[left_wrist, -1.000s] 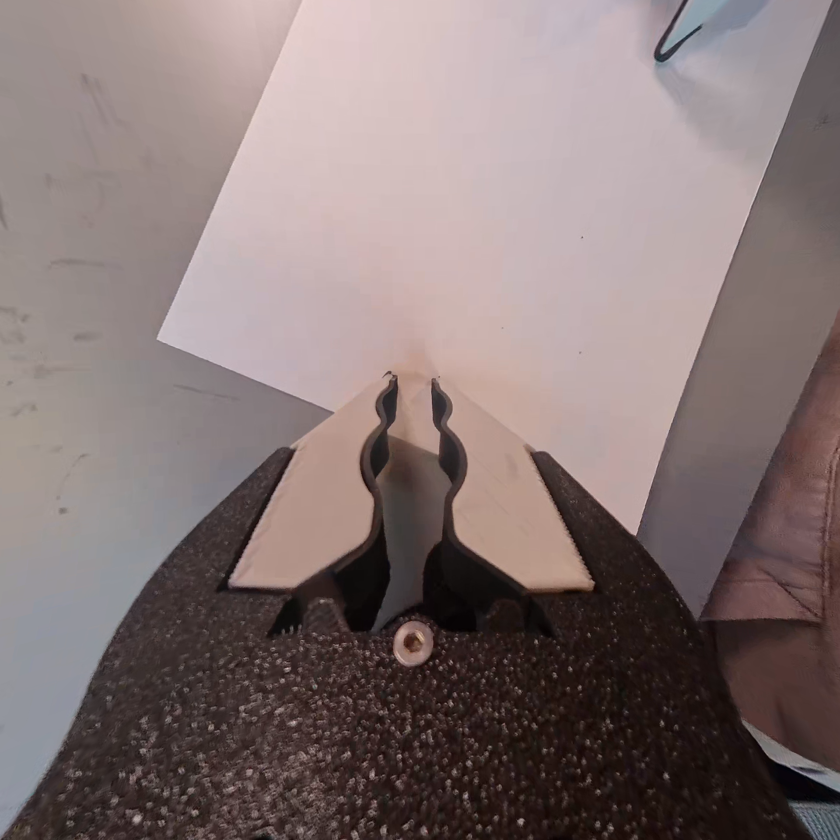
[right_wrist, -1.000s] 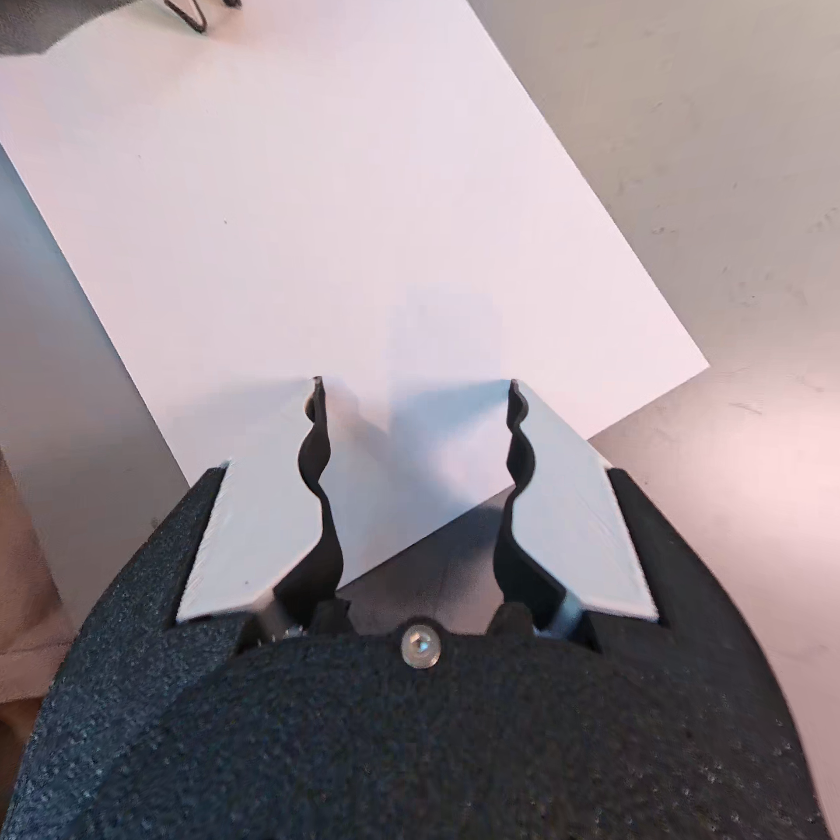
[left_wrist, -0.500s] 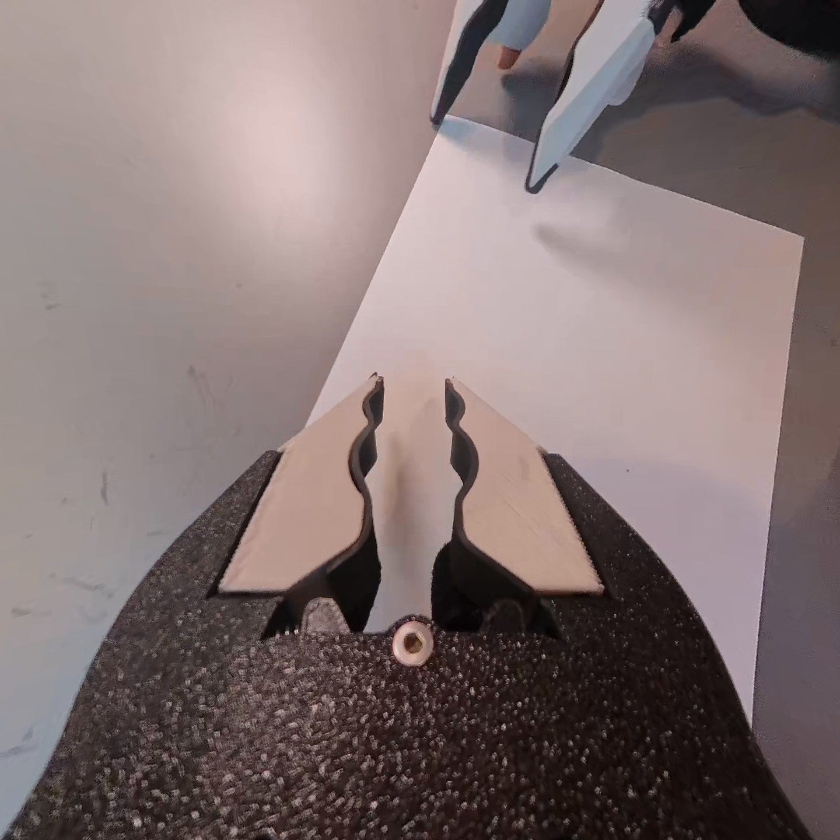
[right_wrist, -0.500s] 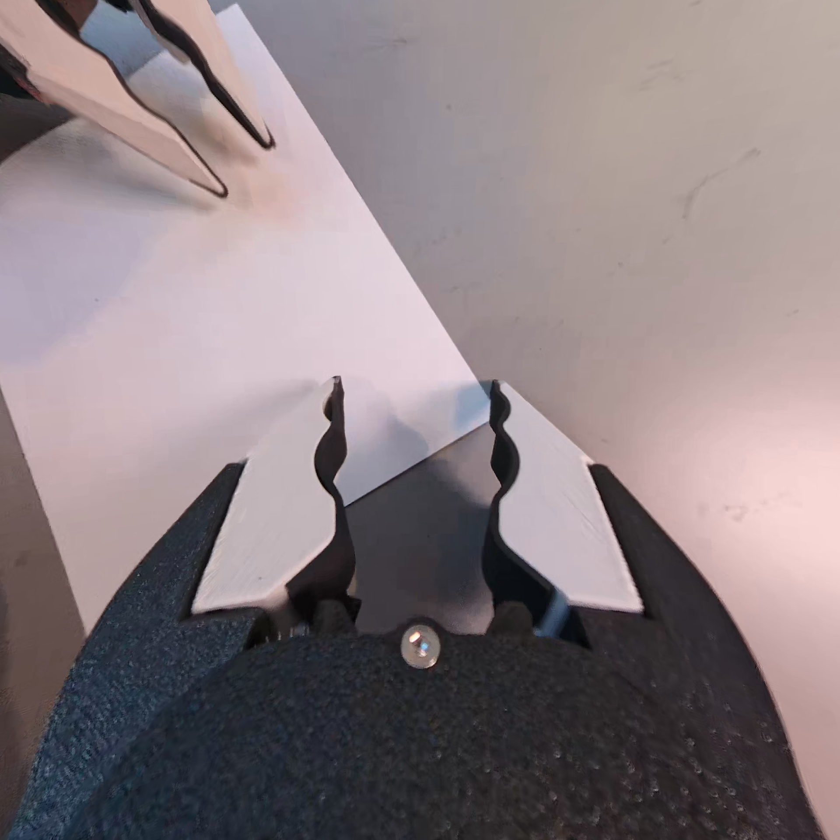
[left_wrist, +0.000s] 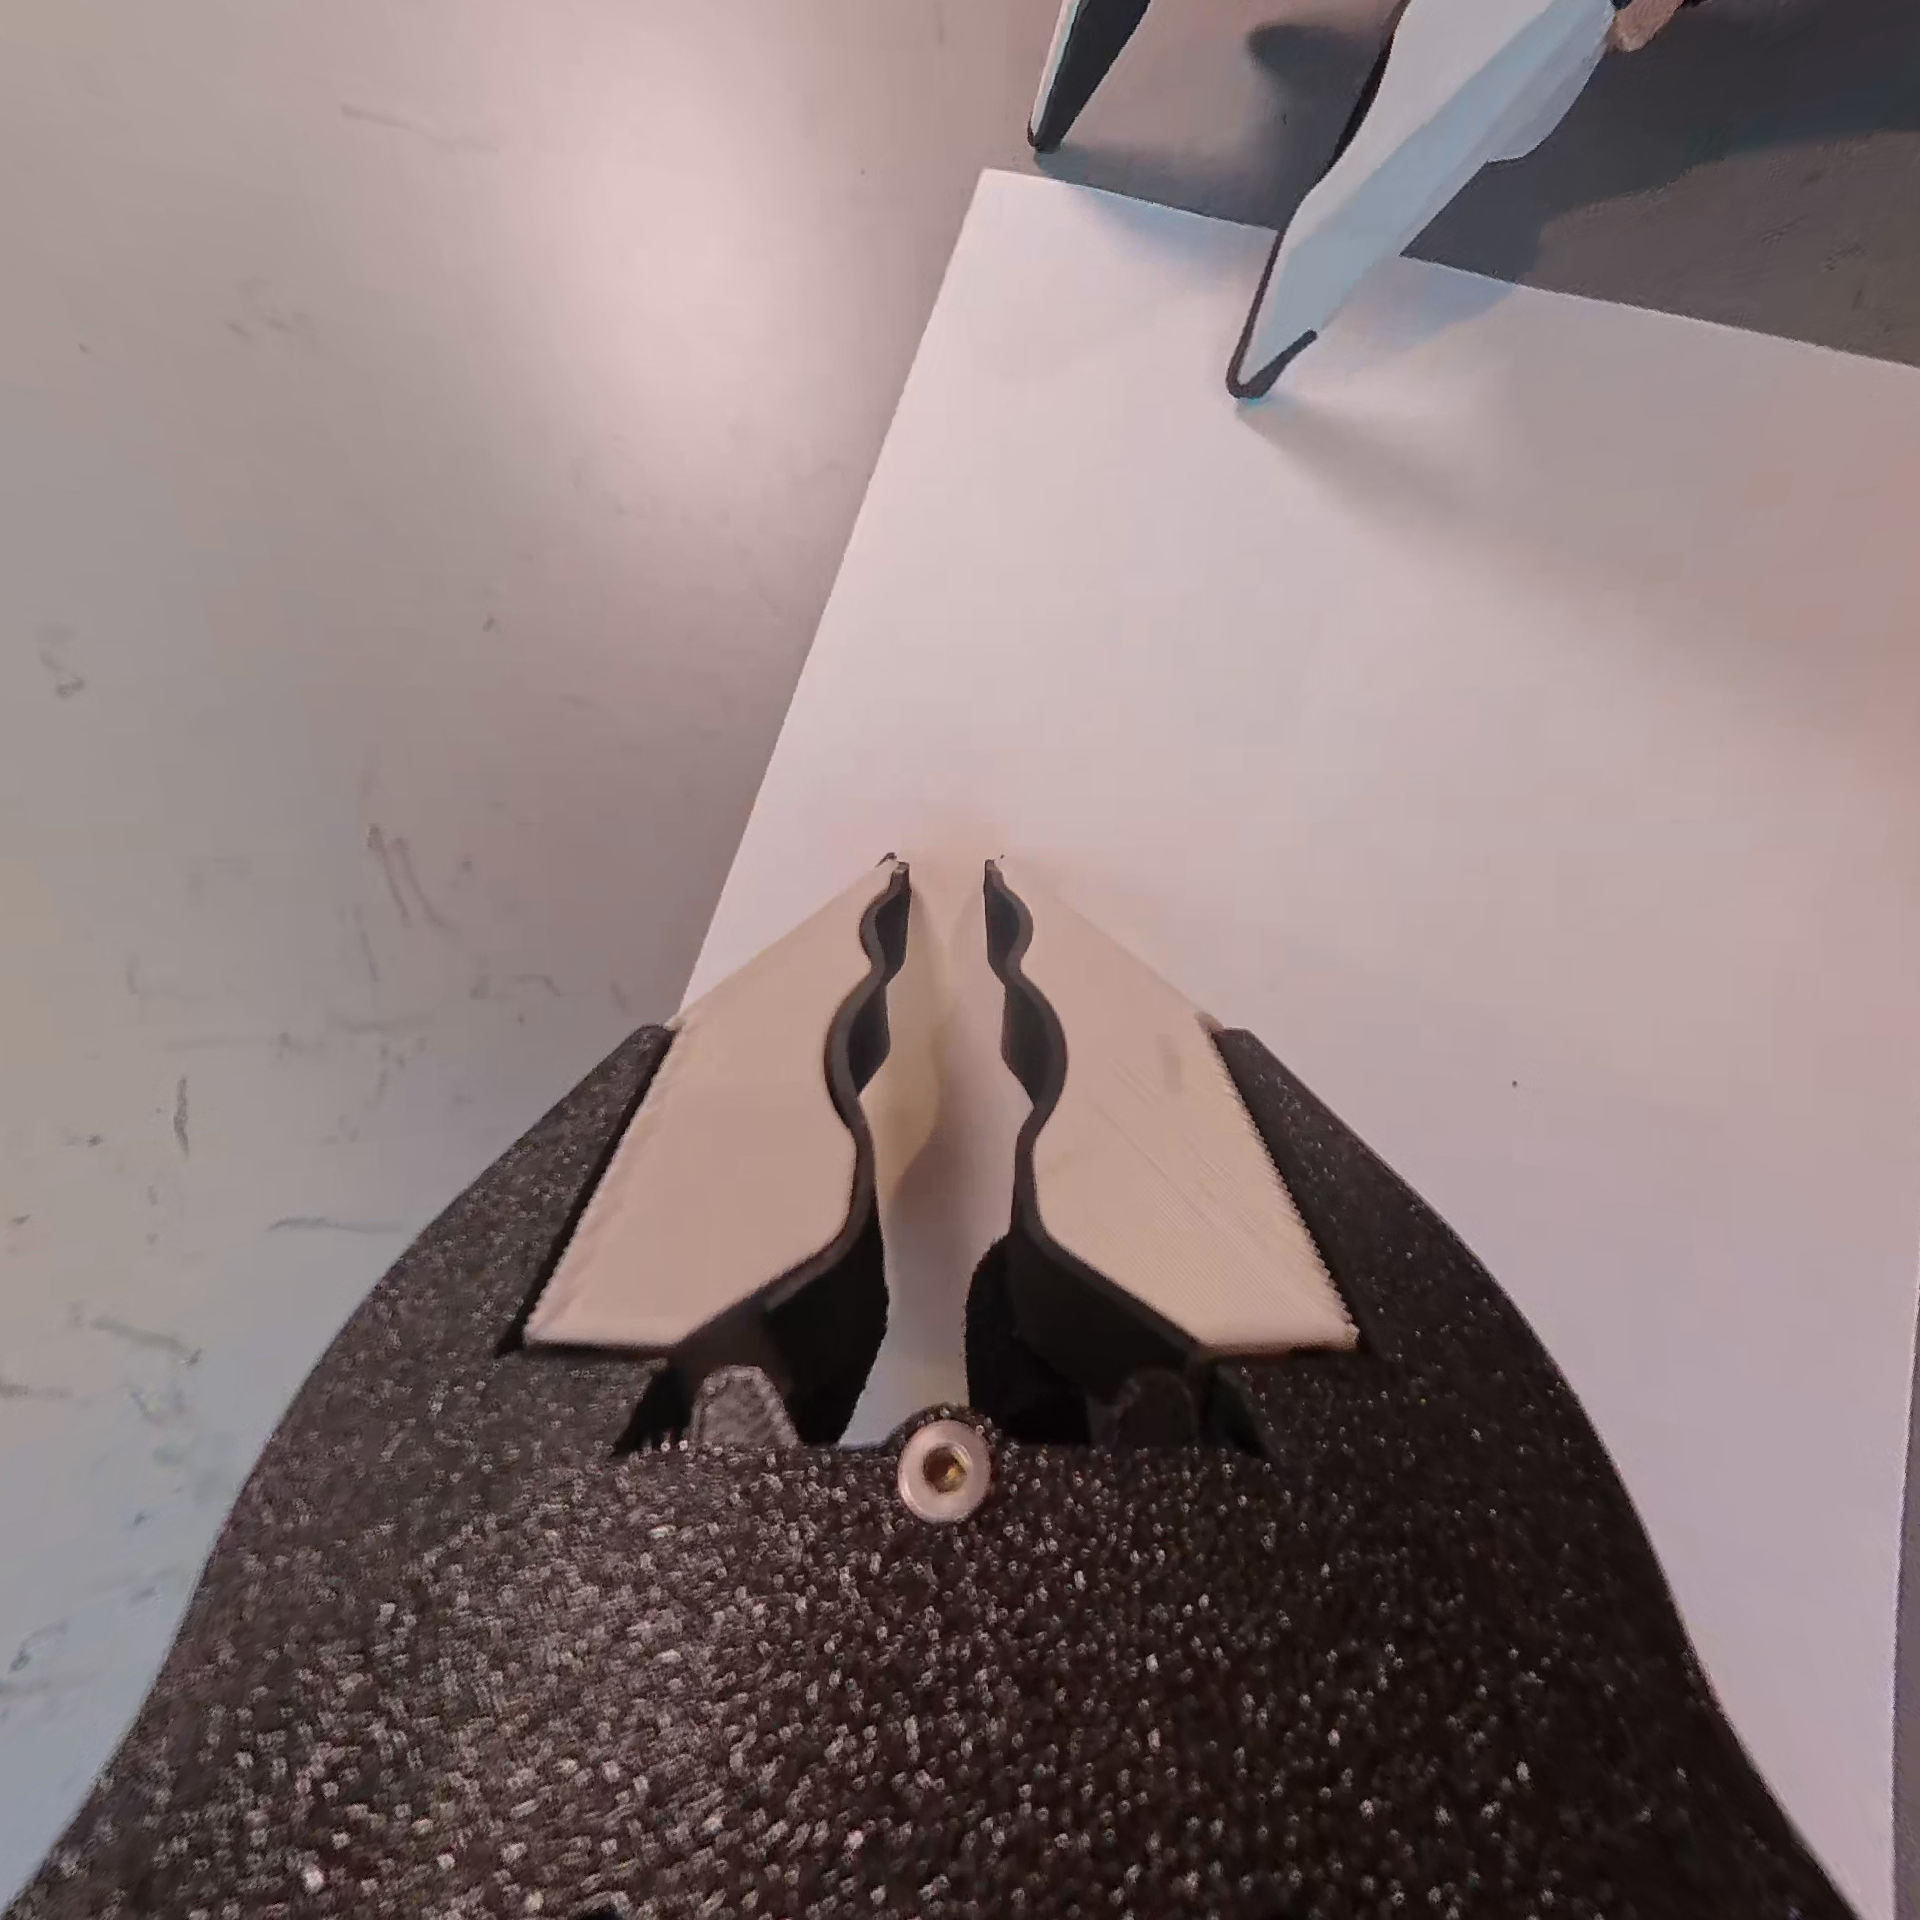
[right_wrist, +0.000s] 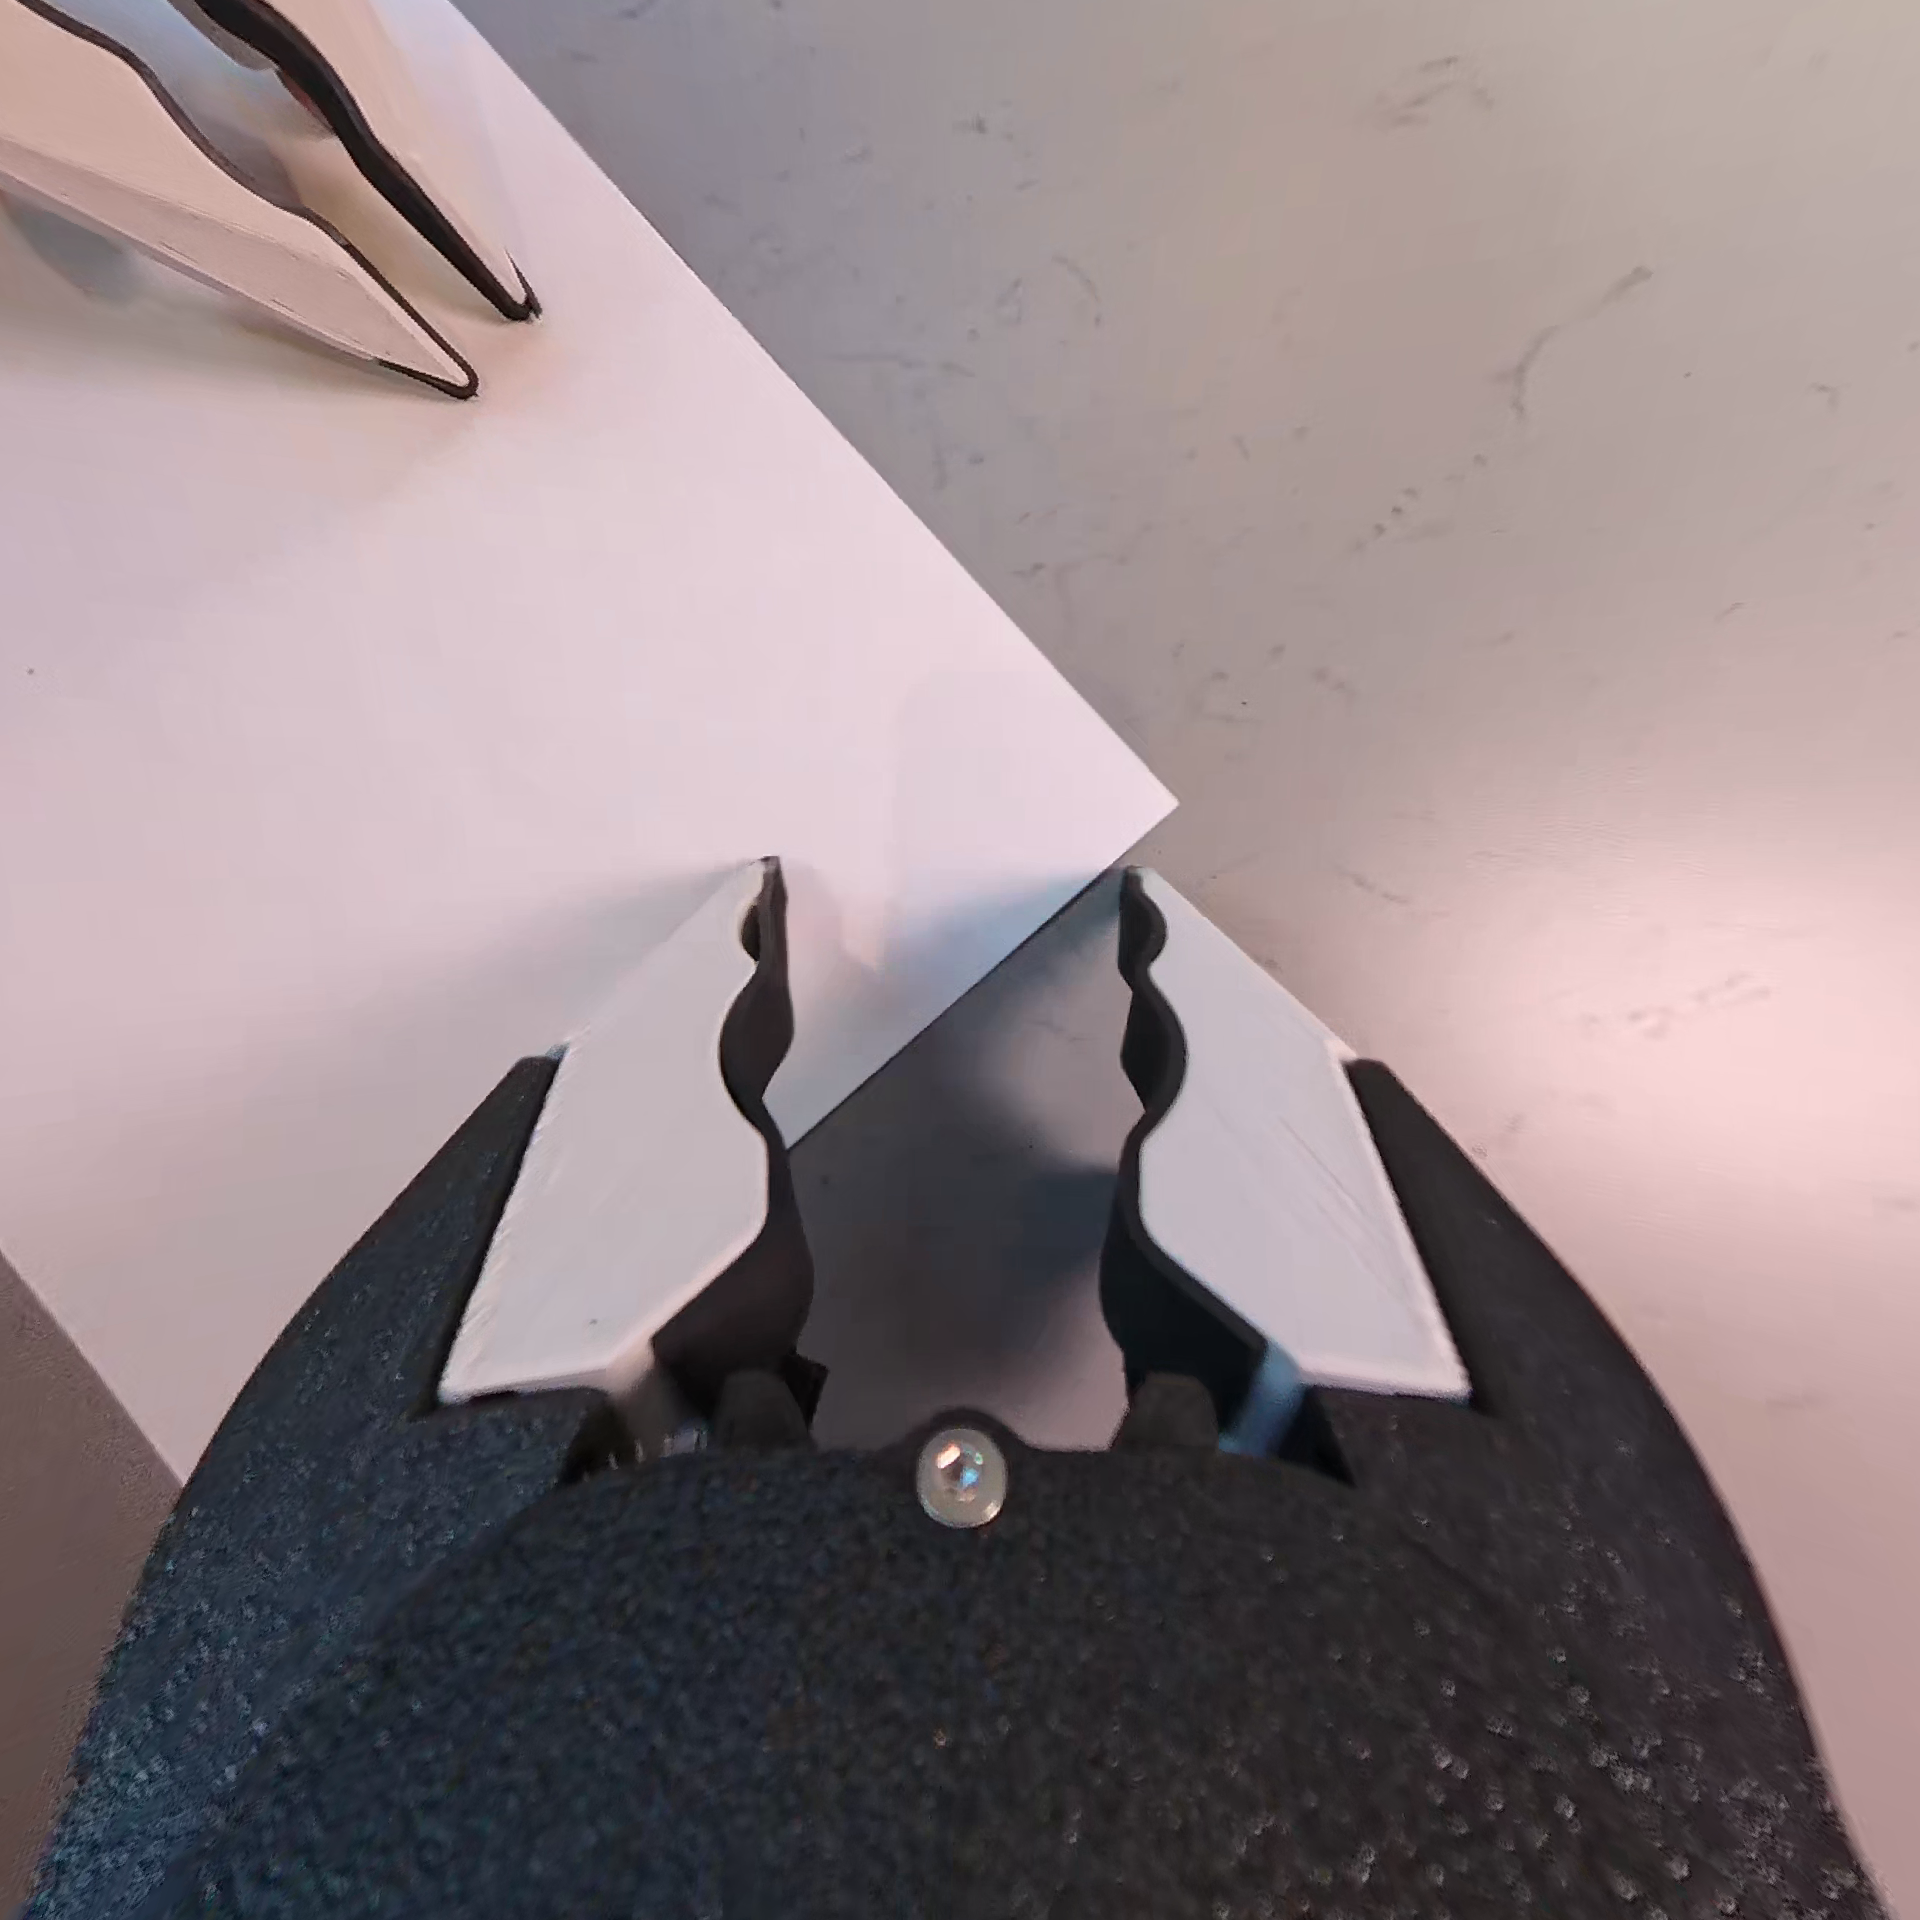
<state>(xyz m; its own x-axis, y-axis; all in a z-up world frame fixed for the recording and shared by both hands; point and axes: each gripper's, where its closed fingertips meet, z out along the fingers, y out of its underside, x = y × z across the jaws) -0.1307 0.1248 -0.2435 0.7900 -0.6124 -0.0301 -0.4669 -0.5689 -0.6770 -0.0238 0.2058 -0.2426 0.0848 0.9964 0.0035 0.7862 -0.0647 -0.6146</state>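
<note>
A white sheet of paper (left_wrist: 1351, 727) lies flat on a grey table (left_wrist: 364, 520). My left gripper (left_wrist: 940, 862) hangs low over the sheet just inside its left edge, jaws open by a narrow gap, holding nothing. My right gripper (right_wrist: 951, 868) is open wide and empty, straddling a corner of the sheet (right_wrist: 468, 675): one finger is over the paper, the other over bare table (right_wrist: 1455, 520). Each gripper shows in the other's view, the right gripper (left_wrist: 1143, 260) at the sheet's far corner, the left gripper (right_wrist: 488, 348) with its tips close to the paper.
The table top is grey and scuffed, with bare surface on both outer sides of the sheet.
Both grippers have moved from the sheet's near edge toward opposite ends of it and now face each other. The right gripper has settled over a corner. The left jaw gap widened slightly, then narrowed.
</note>
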